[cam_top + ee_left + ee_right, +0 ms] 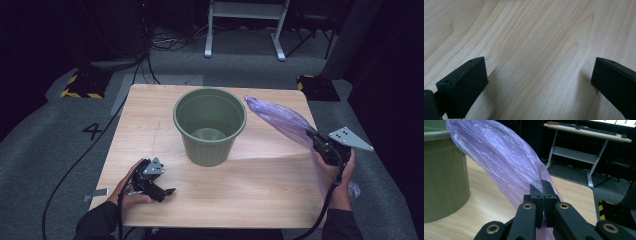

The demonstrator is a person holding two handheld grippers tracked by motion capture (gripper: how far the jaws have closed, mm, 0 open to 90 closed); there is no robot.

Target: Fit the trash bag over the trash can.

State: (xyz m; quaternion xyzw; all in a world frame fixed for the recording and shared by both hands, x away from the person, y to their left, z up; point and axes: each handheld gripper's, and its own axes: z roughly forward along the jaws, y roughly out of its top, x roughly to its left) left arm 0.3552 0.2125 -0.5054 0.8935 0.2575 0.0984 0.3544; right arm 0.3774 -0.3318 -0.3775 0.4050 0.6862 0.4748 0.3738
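Observation:
A green plastic bin (210,125) stands upright in the middle of the wooden table (150,125); its side also fills the left of the right gripper view (441,177). A thin purple plastic bag (280,117) stretches from beside the bin's rim to the table's right edge. My right gripper (316,138) is shut on the purple bag (499,160), the film pinched between its closed jaws (542,190). My left gripper (167,191) rests low over the table's front left, open, with bare wood between its jaws (539,82).
The table stands on grey carpet (50,130) with a "4" marked at the left. A white desk frame (245,25) stands behind, and cables run across the floor. Black-and-yellow striped blocks (82,85) sit near the table's far corners.

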